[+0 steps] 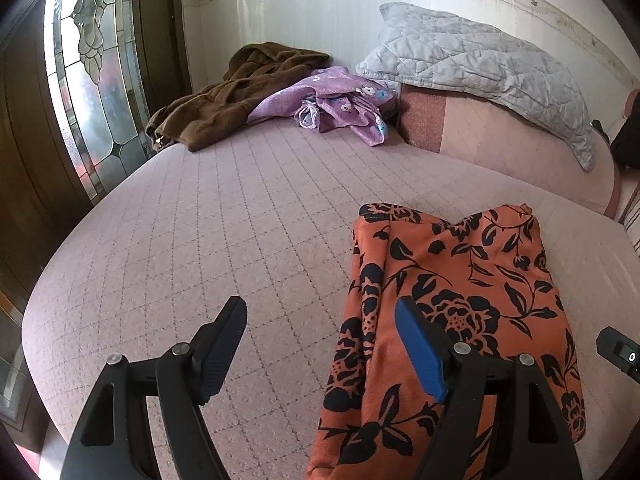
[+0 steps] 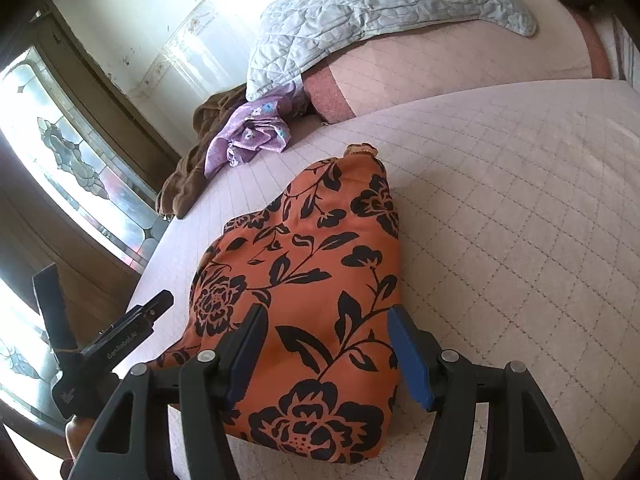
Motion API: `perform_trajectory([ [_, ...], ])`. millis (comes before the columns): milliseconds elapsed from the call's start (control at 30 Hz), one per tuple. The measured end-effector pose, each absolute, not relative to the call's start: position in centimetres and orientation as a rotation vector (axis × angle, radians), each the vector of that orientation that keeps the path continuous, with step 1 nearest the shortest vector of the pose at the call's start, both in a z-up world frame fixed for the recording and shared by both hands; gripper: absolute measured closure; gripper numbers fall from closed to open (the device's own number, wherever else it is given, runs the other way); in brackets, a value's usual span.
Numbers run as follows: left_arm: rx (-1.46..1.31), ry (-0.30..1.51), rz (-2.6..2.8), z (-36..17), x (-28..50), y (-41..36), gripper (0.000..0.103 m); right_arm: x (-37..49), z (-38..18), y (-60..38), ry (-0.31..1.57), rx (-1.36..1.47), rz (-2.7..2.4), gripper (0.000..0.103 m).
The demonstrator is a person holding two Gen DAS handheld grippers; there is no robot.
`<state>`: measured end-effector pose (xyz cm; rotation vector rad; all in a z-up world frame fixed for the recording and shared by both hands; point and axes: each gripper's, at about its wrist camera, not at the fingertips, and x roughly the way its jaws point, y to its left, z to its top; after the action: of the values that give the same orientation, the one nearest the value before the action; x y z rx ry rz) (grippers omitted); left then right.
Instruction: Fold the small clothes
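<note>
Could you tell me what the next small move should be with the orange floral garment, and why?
Probably lower the right gripper and close on the near edge of the orange floral garment. Both grippers are open and hold nothing; the right one straddles the cloth, while the left gripper sits by its left edge. The garment lies partly folded on the bed.

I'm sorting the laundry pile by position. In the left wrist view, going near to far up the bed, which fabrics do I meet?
Orange floral garment → purple flowered cloth → brown garment.
</note>
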<state>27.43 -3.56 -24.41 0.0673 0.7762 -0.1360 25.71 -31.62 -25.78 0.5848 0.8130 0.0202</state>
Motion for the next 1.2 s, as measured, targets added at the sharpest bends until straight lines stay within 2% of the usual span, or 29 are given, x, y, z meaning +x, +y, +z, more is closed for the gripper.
perform_trajectory([
  [1200,0.056,0.812,-0.167,-24.7,27.6,-5.1,0.026,25.2,-25.9,-32.6,0.812,0.639,0.016,0.037],
])
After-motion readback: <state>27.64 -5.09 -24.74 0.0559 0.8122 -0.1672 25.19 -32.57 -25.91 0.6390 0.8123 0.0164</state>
